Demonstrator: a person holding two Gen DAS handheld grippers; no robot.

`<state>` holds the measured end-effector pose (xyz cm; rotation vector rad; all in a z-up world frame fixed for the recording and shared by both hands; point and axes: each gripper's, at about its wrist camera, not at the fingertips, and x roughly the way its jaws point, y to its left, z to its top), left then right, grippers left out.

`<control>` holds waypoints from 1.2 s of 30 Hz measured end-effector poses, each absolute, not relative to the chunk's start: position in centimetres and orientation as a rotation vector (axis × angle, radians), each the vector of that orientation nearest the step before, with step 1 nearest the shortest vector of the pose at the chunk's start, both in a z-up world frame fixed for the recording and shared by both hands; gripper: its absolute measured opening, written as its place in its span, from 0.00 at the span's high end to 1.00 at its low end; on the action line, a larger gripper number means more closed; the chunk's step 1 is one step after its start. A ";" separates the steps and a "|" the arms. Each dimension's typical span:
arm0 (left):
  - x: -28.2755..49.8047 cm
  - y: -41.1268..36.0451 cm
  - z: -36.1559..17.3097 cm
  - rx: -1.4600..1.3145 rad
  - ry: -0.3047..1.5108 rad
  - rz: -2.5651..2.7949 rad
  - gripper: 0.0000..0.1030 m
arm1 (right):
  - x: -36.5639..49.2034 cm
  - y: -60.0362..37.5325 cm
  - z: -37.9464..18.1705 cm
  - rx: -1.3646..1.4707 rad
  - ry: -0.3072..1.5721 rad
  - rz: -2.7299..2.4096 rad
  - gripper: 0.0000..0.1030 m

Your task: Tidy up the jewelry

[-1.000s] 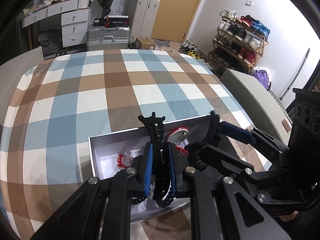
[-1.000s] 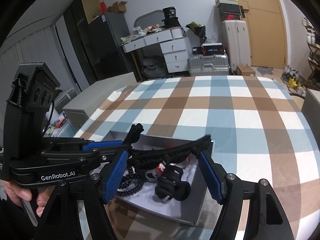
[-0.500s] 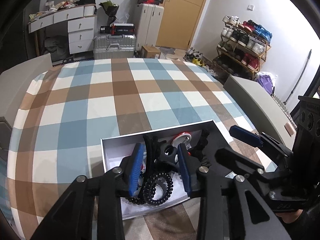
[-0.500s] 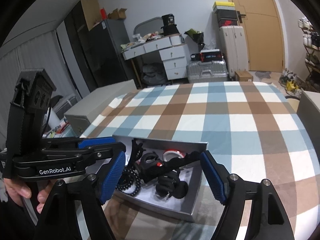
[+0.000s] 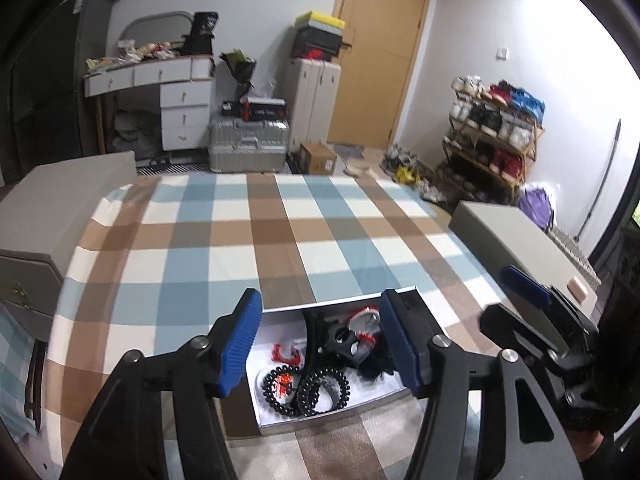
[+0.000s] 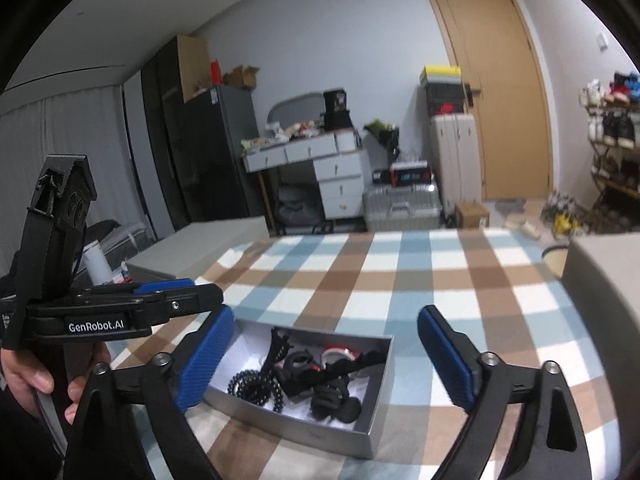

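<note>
Both my grippers, left (image 5: 320, 340) and right (image 6: 324, 360), have jaws opening, empty, above one grey box (image 6: 376, 432). Only my right view, at lower left, shows a hand (image 6: 24, 380); my left view alone shows two coiled black ties (image 5: 324, 390).

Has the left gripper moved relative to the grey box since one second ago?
Yes. The left gripper has lifted up and away from the grey box, its fingers opening, empty.
</note>
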<state>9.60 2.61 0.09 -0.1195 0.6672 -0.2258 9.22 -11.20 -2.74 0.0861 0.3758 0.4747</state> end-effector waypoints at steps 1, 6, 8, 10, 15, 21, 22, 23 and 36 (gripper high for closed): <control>9.5 2.9 0.3 -0.128 0.646 -0.195 0.28 | 8.9 -11.3 -2.5 0.083 0.351 0.449 0.00; 8.9 4.1 1.2 -0.153 0.532 -0.082 0.19 | 7.6 -11.8 -1.8 0.076 0.268 0.403 0.00; 8.2 4.3 1.7 -0.136 0.466 -0.038 0.17 | 7.0 -11.9 -1.6 0.067 0.247 0.393 0.00; 7.5 4.2 1.8 -0.112 0.411 -0.012 0.05 | 6.5 -12.0 -1.6 0.058 0.222 0.391 0.00; 6.4 4.3 1.5 -0.103 0.346 0.016 0.01 | 5.0 -11.9 -1.9 0.035 0.140 0.373 0.00; 5.6 4.8 -0.3 -0.109 0.315 0.056 0.01 | 4.6 -12.0 -3.3 0.014 0.096 0.338 0.00; 5.4 4.8 -0.4 -0.106 0.312 0.063 0.01 | 4.6 -12.1 -3.6 0.014 0.103 0.337 0.00; 5.4 5.0 -1.0 -0.102 0.307 0.073 0.01 | 4.8 -12.1 -3.9 0.014 0.109 0.337 0.00; 5.3 5.0 -4.0 -0.048 0.335 0.111 0.01 | 6.1 -11.7 -6.3 -0.027 0.201 0.337 0.00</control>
